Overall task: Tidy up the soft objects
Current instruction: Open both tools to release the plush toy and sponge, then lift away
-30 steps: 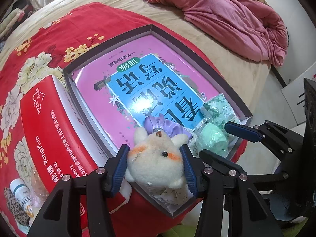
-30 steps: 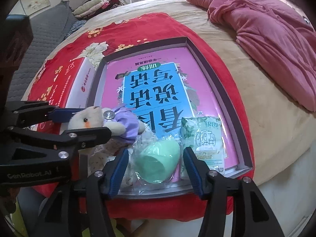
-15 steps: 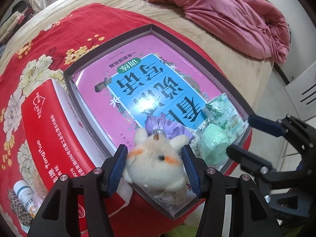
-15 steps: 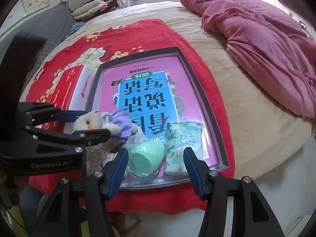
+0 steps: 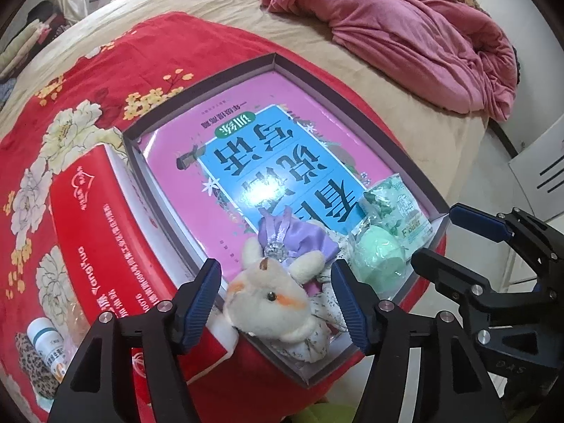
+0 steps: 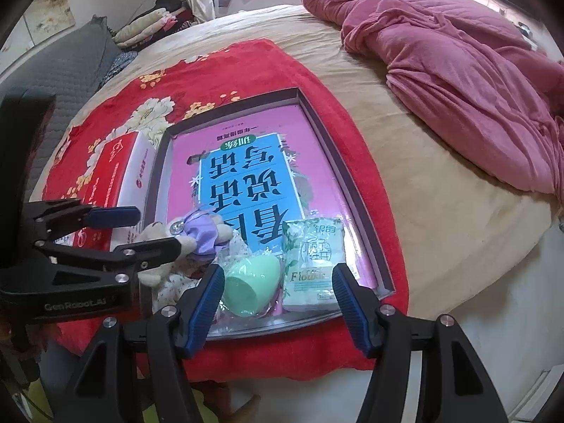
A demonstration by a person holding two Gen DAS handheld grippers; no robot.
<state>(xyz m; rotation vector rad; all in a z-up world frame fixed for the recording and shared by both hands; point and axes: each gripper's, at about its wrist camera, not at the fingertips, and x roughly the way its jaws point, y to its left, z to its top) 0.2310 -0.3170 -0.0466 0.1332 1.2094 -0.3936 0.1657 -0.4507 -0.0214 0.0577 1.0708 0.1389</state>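
Note:
A cream plush toy (image 5: 271, 296) in a purple dress lies in the near corner of a shallow grey box (image 5: 197, 95); it also shows in the right wrist view (image 6: 158, 239). Beside it lie a mint green egg-shaped sponge (image 5: 379, 252) (image 6: 252, 282) and a green tissue pack (image 5: 398, 208) (image 6: 312, 264). My left gripper (image 5: 278, 303) is open, its fingers either side of the plush with gaps. My right gripper (image 6: 278, 299) is open and empty, just in front of the sponge and tissue pack.
The box holds a pink and blue book (image 5: 268, 155) and sits on a red floral cloth (image 5: 105, 70) on a bed. A red carton (image 5: 91, 232) stands left of the box. A pink quilt (image 5: 405, 28) lies at the back. A small bottle (image 5: 46, 342) is at the left.
My left gripper has opened off the plush and drawn back a little; the plush now rests in the box corner. My right gripper has pulled back from the box.

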